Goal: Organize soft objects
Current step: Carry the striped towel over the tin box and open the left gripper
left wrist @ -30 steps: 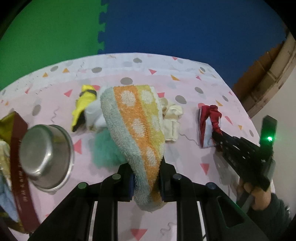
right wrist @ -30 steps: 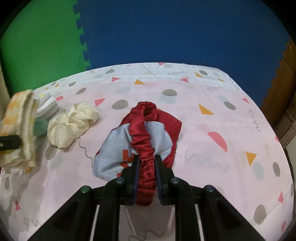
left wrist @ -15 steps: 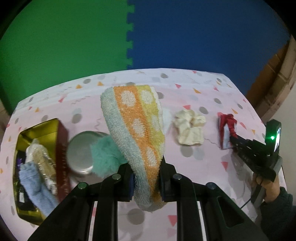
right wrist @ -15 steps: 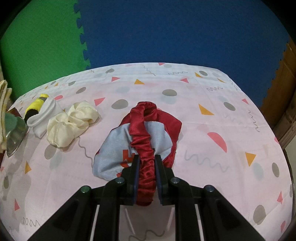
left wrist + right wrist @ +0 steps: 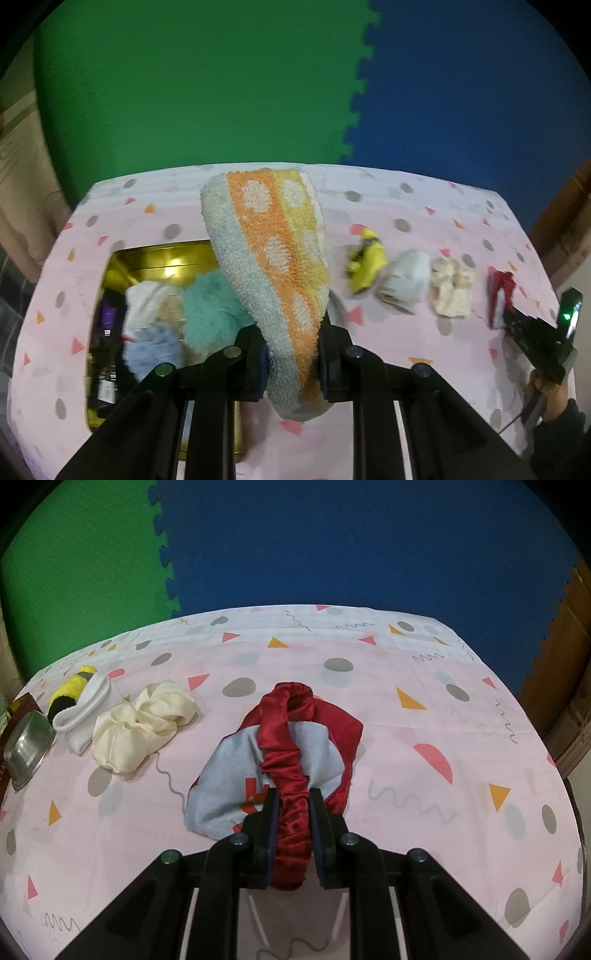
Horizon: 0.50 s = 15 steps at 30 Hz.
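The pink patterned tablecloth carries everything. Toward its left edge sits the gold tin, an open box already holding several soft pieces: a white bundle, a pale blue fuzzy one and a teal fluffy one. A steel bowl stands beside the tin, seen only from the right wrist view.

The striped towel, orange, yellow and pale green with white dots, is the largest loose item. The left gripper has its jaws closed on the towel's lower end, so the cloth stands up and forward from the fingers, its long axis running away from the camera. The towel hangs above the tin's right edge, so the tin lies just below and to the left of this gripper; I judge the coming move to be a short carry leftward, then a release into the box. The left hand is clearly the nearer one to the tin.

The red and grey cloth lies near the right edge, its gathered red band pinched between the closed jaws of the right gripper, the rest resting on the tablecloth. Between the 2 grippers, along the middle, lie the cream scrunchie, then the white sock touching the yellow and black roll.
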Each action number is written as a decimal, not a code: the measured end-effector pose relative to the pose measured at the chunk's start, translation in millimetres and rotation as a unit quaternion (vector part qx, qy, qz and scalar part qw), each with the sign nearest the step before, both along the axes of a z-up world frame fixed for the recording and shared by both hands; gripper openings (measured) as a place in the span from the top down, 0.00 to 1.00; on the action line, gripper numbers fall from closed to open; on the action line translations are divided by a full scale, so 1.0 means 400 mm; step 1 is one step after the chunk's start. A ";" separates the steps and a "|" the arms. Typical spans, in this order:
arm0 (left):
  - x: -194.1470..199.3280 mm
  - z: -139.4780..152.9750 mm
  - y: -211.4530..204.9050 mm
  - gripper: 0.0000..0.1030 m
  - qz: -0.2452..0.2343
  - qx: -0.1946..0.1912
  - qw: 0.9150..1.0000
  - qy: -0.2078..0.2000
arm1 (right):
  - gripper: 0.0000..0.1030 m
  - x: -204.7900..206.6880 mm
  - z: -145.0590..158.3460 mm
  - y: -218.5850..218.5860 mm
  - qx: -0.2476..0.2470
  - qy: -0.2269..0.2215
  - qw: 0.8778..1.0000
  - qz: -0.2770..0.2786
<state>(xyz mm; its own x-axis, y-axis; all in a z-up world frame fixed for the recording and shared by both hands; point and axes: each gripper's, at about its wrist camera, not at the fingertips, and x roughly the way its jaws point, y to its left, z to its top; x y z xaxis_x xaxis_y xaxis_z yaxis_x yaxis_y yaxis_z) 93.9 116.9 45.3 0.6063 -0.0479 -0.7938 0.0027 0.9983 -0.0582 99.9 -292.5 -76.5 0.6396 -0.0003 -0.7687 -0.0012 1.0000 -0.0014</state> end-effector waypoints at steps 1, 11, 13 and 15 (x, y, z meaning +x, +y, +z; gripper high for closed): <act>0.001 -0.001 0.015 0.82 0.004 0.001 1.000 0.001 | 0.84 0.000 0.000 0.001 -0.001 0.000 1.000 0.000; 0.020 -0.013 0.152 0.82 0.042 -0.019 0.999 0.016 | 0.84 0.000 0.000 0.000 -0.004 0.000 1.000 0.001; 0.025 -0.015 0.172 0.82 0.046 -0.024 0.998 0.020 | 0.84 0.001 0.000 0.001 -0.005 0.000 1.000 0.002; 0.034 -0.020 0.197 0.82 0.056 -0.027 0.998 0.024 | 0.84 0.000 0.000 0.000 -0.006 0.000 1.000 0.002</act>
<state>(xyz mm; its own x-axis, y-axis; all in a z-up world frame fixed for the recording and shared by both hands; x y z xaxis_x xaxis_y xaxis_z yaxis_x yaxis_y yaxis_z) 107.4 195.6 37.3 0.5718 -0.0264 -0.8200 -0.1124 0.9875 -0.1102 100.0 -292.3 -76.5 0.6393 -0.0062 -0.7689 -0.0056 0.9999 -0.0127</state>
